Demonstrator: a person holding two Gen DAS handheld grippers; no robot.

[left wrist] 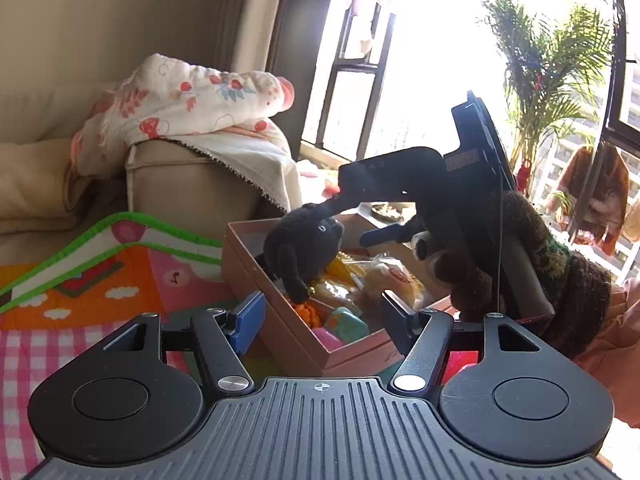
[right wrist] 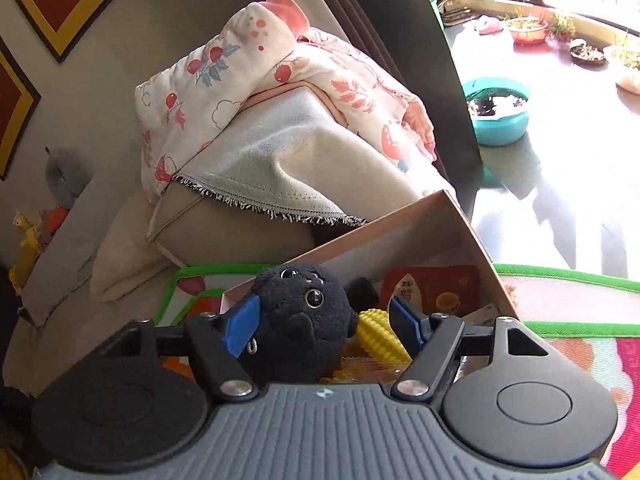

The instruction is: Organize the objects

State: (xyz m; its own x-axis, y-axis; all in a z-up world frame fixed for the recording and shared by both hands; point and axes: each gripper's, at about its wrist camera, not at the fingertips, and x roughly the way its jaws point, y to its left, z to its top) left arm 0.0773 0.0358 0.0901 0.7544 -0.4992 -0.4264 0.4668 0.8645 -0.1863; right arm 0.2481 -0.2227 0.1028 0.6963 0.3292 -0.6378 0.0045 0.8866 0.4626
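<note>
Right gripper (right wrist: 326, 326) straddled the black plush (right wrist: 304, 320) over the box (right wrist: 472, 236), pads apparently not pinching; left gripper (left wrist: 324, 316) spread, empty. Plush could topple outside the rim.

Beige sofa (right wrist: 120, 240), bright sunlit windows (left wrist: 360, 92), colourful play mat (left wrist: 100, 280).

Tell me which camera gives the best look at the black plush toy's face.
The right wrist view: the black plush toy fills the space between that gripper's blue pads, face toward the lens, both eyes clear. The left wrist view shows the toy farther off, side-on at the pink box edge, partly behind the right gripper.
</note>
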